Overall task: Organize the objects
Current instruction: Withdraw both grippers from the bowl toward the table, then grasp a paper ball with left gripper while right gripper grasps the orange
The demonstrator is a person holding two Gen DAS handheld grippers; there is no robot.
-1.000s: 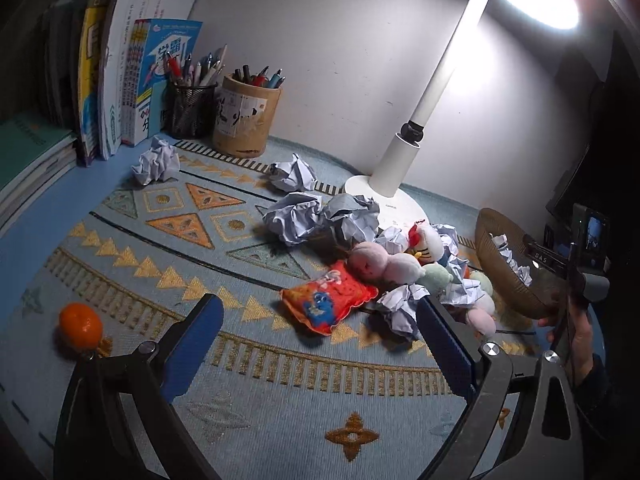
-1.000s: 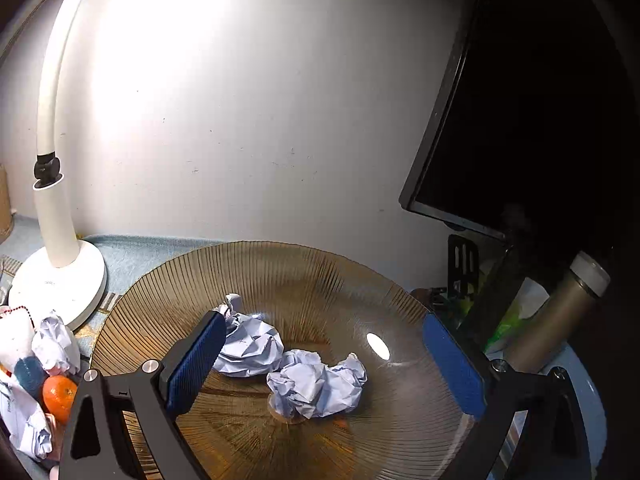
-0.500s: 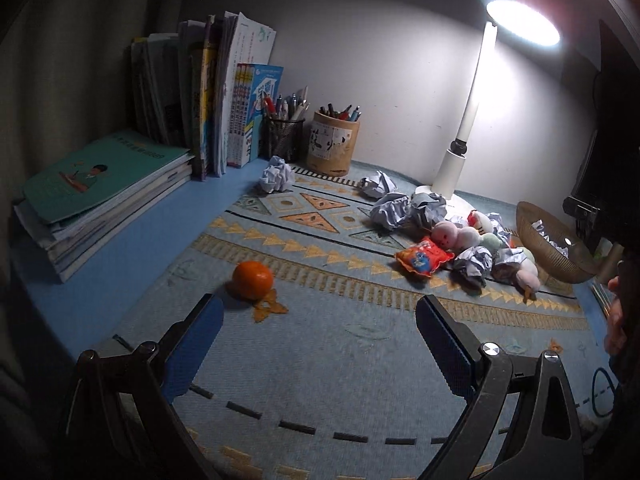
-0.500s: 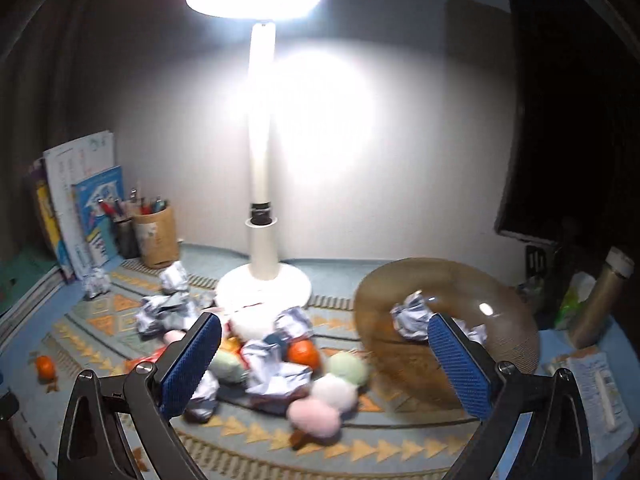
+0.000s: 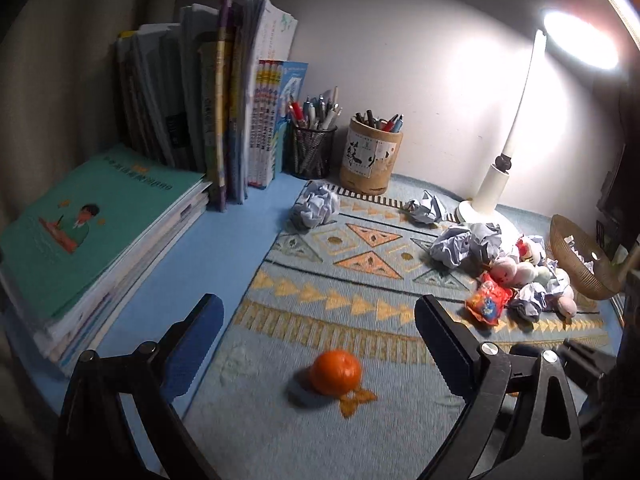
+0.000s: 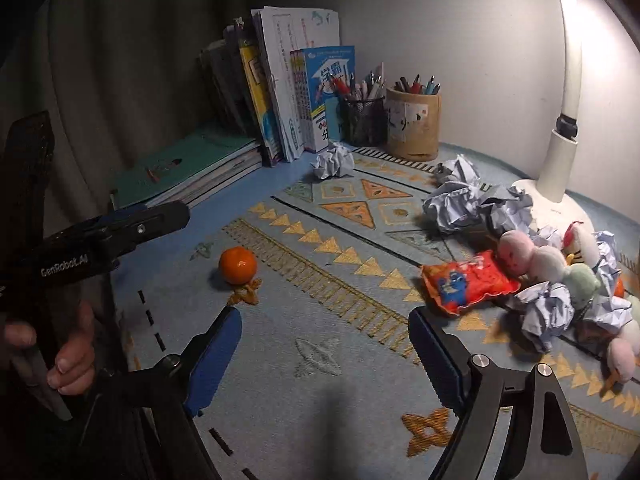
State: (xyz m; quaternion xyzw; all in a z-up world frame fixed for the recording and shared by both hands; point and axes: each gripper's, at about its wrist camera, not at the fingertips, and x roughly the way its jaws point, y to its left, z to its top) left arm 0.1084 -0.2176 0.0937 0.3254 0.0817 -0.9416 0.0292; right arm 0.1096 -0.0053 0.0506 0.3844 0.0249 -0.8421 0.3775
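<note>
Blue-padded left gripper (image 5: 318, 338) angled down over the woven mat (image 5: 360, 432), jaws spread wide and gripping nothing, tangerine (image 5: 335, 372) lying on the mat in the gap between them, clear of both pads. Seen from the right wrist: same tangerine (image 6: 237, 265) alone on the mat's near-left part, black body of the left gripper (image 6: 132, 226) reaching in from the left above it, a person's hand (image 6: 60, 354) wrapped round its handle. Right gripper (image 6: 325, 347) tilted down over bare mat, jaws closing, nothing between them. Plenty of open mat around the tangerine on every side. Off to the right, well apart: a heap of crumpled paper balls (image 6: 462, 204), a red snack packet (image 6: 466, 280) and pastel plush toys (image 6: 548, 262), crowded up against the white lamp base (image 6: 550, 208). One loose paper ball (image 5: 316, 205) at the mat's far edge, just beside the mesh pen cup (image 5: 312, 152) and the bamboo pen holder (image 5: 371, 160). Upright books (image 5: 224, 112) against the wall, a flat stack with a green workbook (image 5: 92, 224) on top bounding the left side of the blue desk (image 5: 192, 260). Amber ribbed bowl (image 5: 580, 262) at far right with paper scraps in it.
</note>
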